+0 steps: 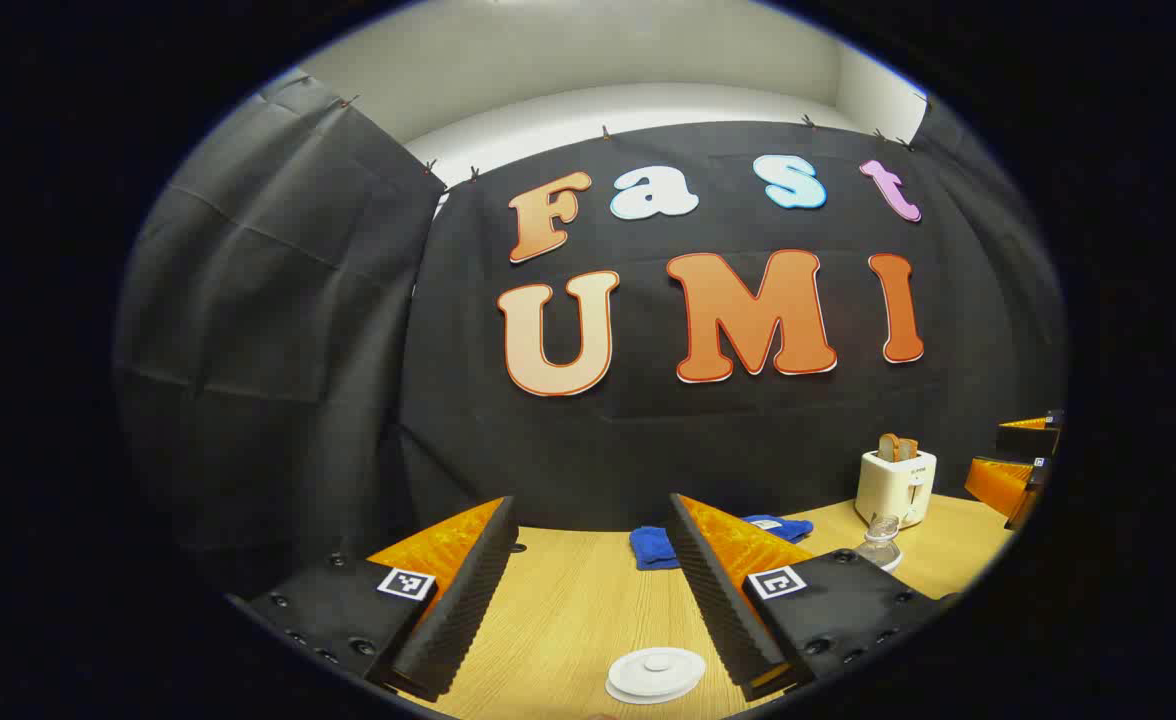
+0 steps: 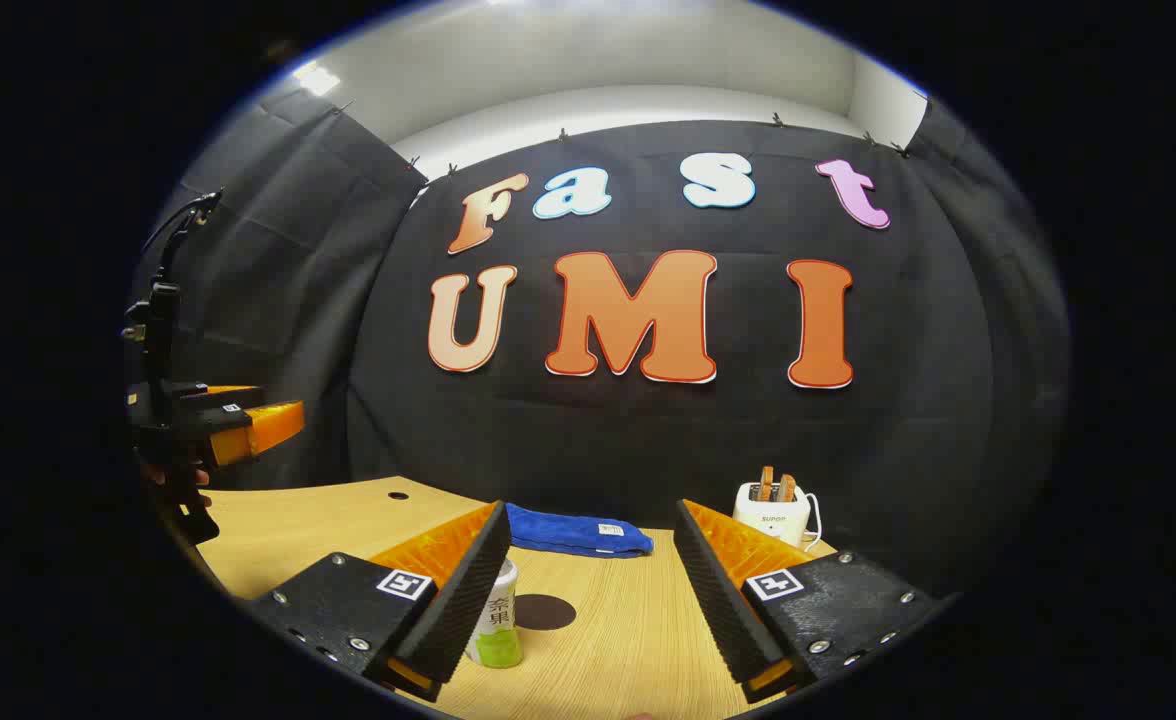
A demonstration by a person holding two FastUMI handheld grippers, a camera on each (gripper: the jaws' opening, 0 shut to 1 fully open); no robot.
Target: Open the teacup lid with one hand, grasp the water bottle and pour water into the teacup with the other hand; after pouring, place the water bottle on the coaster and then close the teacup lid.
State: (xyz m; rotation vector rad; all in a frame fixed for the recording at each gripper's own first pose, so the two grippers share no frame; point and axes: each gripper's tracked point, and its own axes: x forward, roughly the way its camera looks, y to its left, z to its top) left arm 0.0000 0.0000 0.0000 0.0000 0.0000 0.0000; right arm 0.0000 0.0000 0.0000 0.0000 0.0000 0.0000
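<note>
While both grippers hover level above the pale wooden table (image 1: 568,610), fingers spread and holding nothing, the left gripper (image 1: 588,600) faces the round white teacup lid (image 1: 656,673), the right gripper (image 2: 588,600) the green-labelled water bottle (image 2: 496,630).

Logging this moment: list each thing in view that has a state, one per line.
left gripper: open, above the table, holding nothing
right gripper: open, holding nothing
teacup lid: flat on the table
water bottle: upright, ungrasped
coaster: bare
toaster: two slices standing up
blue cloth: lying crumpled
</note>
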